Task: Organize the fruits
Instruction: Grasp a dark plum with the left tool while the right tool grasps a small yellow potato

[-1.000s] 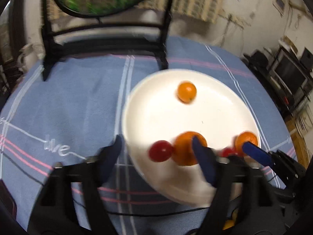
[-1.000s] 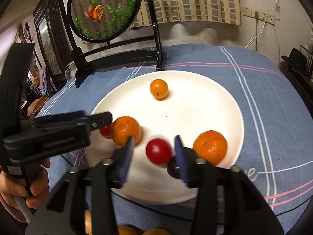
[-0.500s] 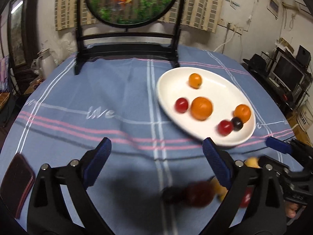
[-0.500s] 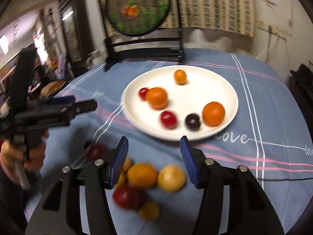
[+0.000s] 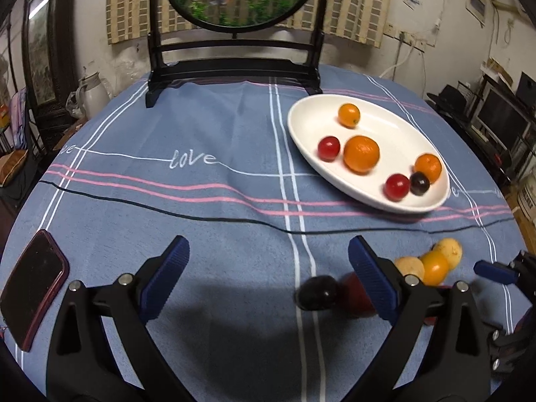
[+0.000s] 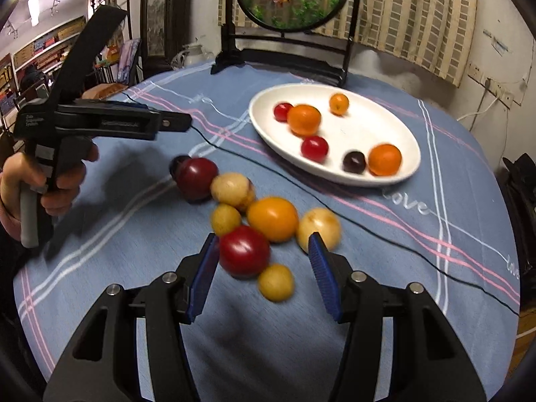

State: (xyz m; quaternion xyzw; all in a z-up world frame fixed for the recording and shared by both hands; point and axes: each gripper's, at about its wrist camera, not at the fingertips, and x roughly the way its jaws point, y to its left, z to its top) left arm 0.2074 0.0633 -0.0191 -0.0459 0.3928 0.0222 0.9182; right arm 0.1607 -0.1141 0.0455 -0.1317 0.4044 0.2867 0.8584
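A white plate (image 5: 311, 124) (image 6: 395, 127) holds several fruits: oranges, red cherry tomatoes and a dark plum. A loose cluster lies on the blue cloth nearer me: a red tomato (image 6: 244, 251), an orange fruit (image 6: 273, 219), yellow fruits (image 6: 275, 282) and a dark red plum (image 6: 196, 177). My right gripper (image 6: 263, 278) is open, low over the cluster, with the red tomato between its jaws and apart from them. My left gripper (image 5: 268, 279) is open and empty; a dark plum (image 5: 317, 293) lies just inside its right finger. It also shows in the right wrist view (image 6: 134, 122).
A red phone (image 5: 31, 289) lies at the table's left edge. A black stand with a round fish picture (image 5: 234, 60) stands at the back of the table. A thin black cable (image 5: 201, 216) runs across the cloth. A white kettle (image 5: 90, 92) sits beyond the table.
Both grippers have pulled back from the plate toward the near side of the table. The right gripper now hovers over the loose fruit cluster. The fruits on the plate have stayed.
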